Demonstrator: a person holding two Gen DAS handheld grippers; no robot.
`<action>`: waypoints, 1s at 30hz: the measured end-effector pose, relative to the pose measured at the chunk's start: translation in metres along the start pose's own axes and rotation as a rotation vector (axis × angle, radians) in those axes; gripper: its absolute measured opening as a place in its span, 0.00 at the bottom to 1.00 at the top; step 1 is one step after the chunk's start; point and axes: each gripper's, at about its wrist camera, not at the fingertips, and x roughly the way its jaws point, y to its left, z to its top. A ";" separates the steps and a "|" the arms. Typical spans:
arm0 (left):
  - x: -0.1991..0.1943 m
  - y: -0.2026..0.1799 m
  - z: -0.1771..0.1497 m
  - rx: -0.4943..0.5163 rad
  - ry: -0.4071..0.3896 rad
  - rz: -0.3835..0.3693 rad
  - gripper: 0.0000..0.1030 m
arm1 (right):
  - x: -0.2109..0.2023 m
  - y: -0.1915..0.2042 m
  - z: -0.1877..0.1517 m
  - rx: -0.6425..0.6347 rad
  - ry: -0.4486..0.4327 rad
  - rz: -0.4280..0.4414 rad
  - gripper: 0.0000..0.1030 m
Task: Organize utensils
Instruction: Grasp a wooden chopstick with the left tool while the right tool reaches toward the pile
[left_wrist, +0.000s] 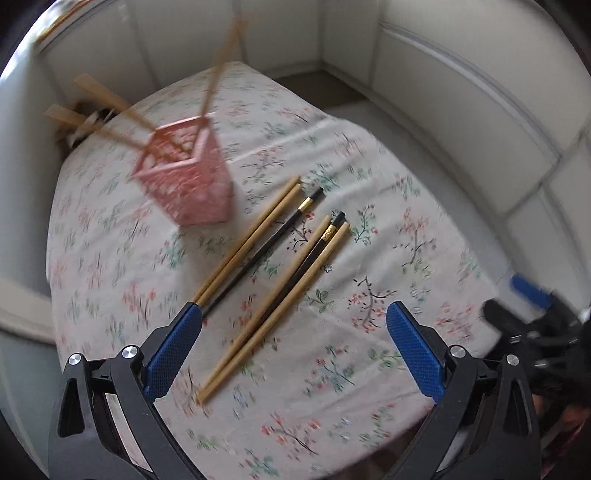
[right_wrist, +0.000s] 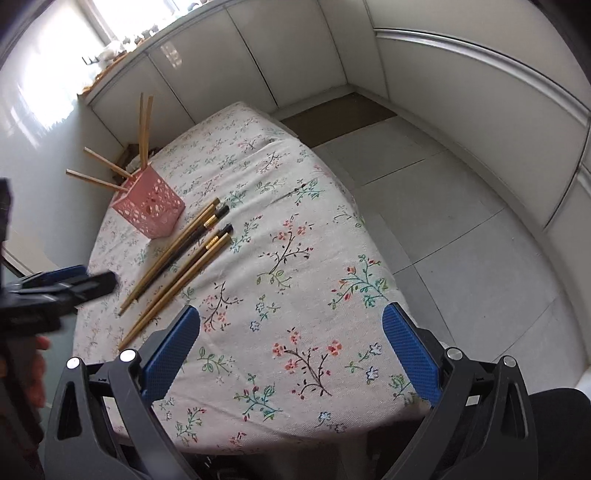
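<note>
Floral tablecloth (right_wrist: 295, 258): six loose chopsticks (right_wrist: 177, 258), four in pink holder (right_wrist: 149, 210).

No readable text in either view.
Black chopsticks (left_wrist: 295, 221) carry gold bands with marks too small and blurred to make out; nothing legible elsewhere.

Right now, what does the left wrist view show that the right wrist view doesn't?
Only the left wrist view: the right gripper at its edge, blurred. Only the right wrist view: the window sill and grey floor tiles. Both: pink holder with four wooden chopsticks, six loose chopsticks on the floral cloth, both grippers open.
</note>
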 end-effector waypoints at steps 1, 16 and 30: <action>0.006 -0.004 0.003 0.034 0.003 0.017 0.87 | 0.001 -0.002 -0.001 0.008 0.006 0.004 0.94; 0.083 -0.019 0.042 0.264 0.150 -0.004 0.13 | 0.027 -0.022 0.005 0.146 0.118 0.072 0.94; 0.121 -0.013 0.062 0.357 0.242 -0.061 0.08 | 0.041 -0.022 0.007 0.169 0.180 0.107 0.94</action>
